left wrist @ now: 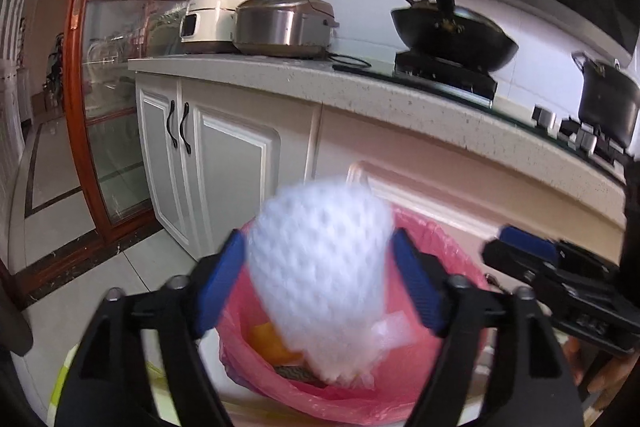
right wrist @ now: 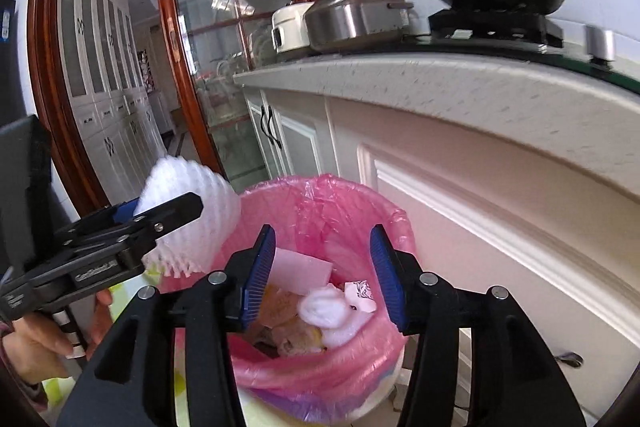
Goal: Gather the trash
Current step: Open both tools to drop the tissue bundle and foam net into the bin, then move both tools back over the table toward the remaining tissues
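Observation:
A white foam fruit net (left wrist: 320, 267) sits between the blue pads of my left gripper (left wrist: 320, 263), blurred, over the bin with a pink bag (left wrist: 440, 243). The jaws stand wide and barely touch the net. In the right wrist view the net (right wrist: 192, 211) hangs at the bin's left rim (right wrist: 320, 187), with the left gripper (right wrist: 152, 223) around it. My right gripper (right wrist: 323, 267) is open and empty above the bin, which holds tissue (right wrist: 324, 307), paper and food scraps.
The bin stands on the floor against white cabinets (left wrist: 224, 163) under a speckled counter (left wrist: 360, 91). On the counter are two rice cookers (left wrist: 280, 23), a wok (left wrist: 452, 31) and a pot (left wrist: 608, 103). A glass door (left wrist: 112, 87) is at the left.

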`<state>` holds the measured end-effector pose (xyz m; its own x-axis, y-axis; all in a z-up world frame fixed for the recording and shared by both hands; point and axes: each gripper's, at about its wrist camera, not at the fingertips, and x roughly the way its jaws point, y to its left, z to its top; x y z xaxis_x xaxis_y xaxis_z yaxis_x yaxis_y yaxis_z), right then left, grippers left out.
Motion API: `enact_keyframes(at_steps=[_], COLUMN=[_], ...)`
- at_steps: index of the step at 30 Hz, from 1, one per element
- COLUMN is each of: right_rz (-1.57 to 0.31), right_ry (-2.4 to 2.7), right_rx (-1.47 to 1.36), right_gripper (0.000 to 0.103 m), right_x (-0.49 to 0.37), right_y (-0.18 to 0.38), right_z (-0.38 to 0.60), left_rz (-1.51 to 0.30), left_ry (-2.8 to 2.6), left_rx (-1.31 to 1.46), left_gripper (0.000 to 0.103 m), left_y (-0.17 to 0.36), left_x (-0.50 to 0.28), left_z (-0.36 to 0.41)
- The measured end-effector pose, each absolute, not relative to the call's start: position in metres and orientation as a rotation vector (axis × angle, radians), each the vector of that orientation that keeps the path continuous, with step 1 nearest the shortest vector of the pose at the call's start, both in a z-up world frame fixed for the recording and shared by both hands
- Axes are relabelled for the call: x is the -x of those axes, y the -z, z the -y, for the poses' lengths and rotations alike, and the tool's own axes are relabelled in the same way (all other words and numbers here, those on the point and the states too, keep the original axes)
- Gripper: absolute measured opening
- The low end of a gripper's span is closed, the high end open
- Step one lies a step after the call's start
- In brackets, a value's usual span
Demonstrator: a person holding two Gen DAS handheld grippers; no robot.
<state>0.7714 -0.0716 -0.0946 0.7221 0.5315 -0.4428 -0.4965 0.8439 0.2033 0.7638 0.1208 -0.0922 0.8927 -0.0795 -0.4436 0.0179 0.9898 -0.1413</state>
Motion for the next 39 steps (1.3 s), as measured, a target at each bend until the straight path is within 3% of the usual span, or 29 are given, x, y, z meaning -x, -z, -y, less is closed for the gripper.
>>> enact_keyframes(at_steps=[1, 9, 19, 31, 39], right_rz=[-0.505, -0.491, -0.487, -0.518, -0.566], right_ry=[-0.568, -0.557, -0.526, -0.433, -0.328], right_rx=[-0.074, -0.072, -0.110, -0.164, -0.163], right_gripper=[0.048, 0.048, 0.056, 0.063, 0.063], right_x=[-0.766, -0.717, -0.616, -0.455, -0.410], right_y=[0.092, 0.074, 0.060, 0.076, 0.106], right_z=[0.075, 0.099, 0.120, 0.142, 0.138], left_rz=[-0.460, -0.427, -0.372, -0.398, -0.435], left_ry=[0.039, 0.010, -0.005, -0.060, -0.082], left_rx=[0.140, 0.142, 0.093, 0.102, 0.102], left_gripper=[0.091, 0.091, 0.096, 0.098, 0.098], left_y=[0.089, 0.061, 0.038, 0.064, 0.088], left_x=[-0.764, -0.735, -0.599, -0.413, -0.348], left_z=[-0.120, -0.109, -0.090, -0.072, -0.077])
